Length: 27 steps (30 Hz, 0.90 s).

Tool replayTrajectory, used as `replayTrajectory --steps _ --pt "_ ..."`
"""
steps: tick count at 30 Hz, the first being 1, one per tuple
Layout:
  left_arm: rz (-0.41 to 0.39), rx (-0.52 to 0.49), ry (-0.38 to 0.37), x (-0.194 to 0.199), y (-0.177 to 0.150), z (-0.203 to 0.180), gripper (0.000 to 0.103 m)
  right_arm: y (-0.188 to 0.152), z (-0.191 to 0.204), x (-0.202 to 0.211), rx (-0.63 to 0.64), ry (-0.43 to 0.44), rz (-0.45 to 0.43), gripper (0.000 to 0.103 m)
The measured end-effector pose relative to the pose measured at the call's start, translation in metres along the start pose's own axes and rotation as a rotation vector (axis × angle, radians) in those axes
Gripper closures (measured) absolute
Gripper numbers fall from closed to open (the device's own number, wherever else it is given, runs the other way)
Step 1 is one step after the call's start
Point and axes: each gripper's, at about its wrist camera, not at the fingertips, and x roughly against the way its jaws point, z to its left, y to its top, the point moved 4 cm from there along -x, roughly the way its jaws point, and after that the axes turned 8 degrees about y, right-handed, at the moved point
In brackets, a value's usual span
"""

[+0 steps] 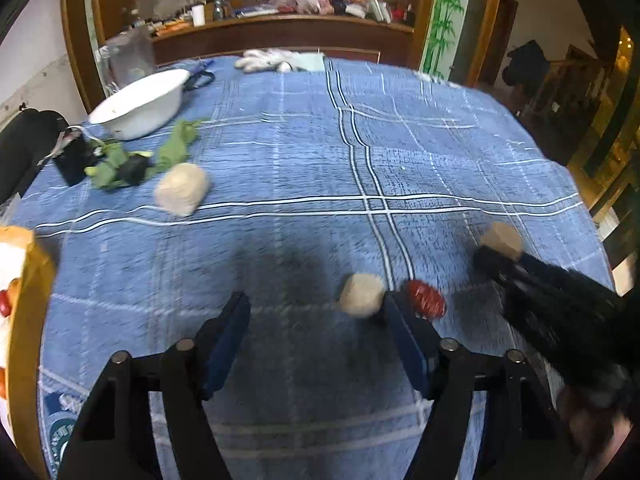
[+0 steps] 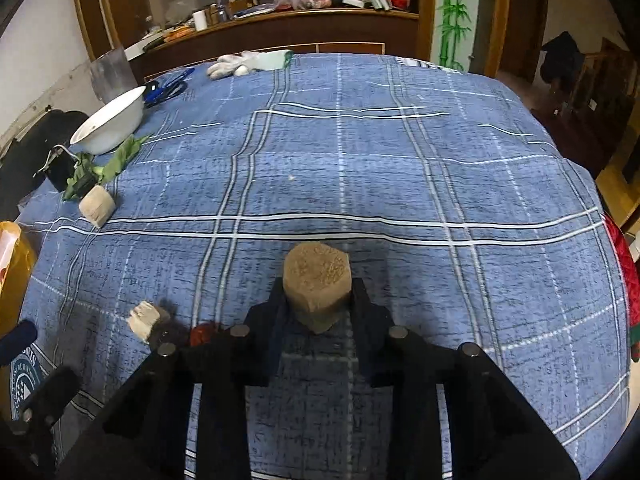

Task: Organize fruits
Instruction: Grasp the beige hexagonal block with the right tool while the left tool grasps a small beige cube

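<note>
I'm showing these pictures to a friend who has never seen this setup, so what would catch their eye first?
Probably the tan chunk pinched in the right tool, held above the blue checked tablecloth. Next, the open left tool hanging near a pale chunk and a small red fruit at the table's near side. Far left, a white bowl sits beside green leaves and another pale chunk.

Blue plaid-clothed table (image 2: 400, 160) with white bowl (image 2: 108, 122), gloves (image 2: 236, 65), beige chunks (image 2: 97, 205).
</note>
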Motion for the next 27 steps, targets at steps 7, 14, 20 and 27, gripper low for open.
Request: replayTrajectory --steps 7,14,20,27 --pt "-0.022 -0.023 0.007 -0.003 0.009 -0.014 0.059 -0.01 -0.023 0.013 -0.088 0.053 -0.034 0.071" --pt "-0.019 -0.019 -0.078 0.01 -0.025 0.013 0.06 -0.012 -0.022 0.013 -0.084 0.089 -0.04 0.071" --pt "-0.02 -0.075 -0.034 0.011 -0.036 0.01 0.063 -0.014 -0.011 0.016 -0.062 0.11 -0.041 0.071" --pt "-0.033 -0.091 -0.01 0.004 -0.026 0.005 0.083 -0.013 -0.009 0.017 -0.06 0.112 -0.044 0.071"
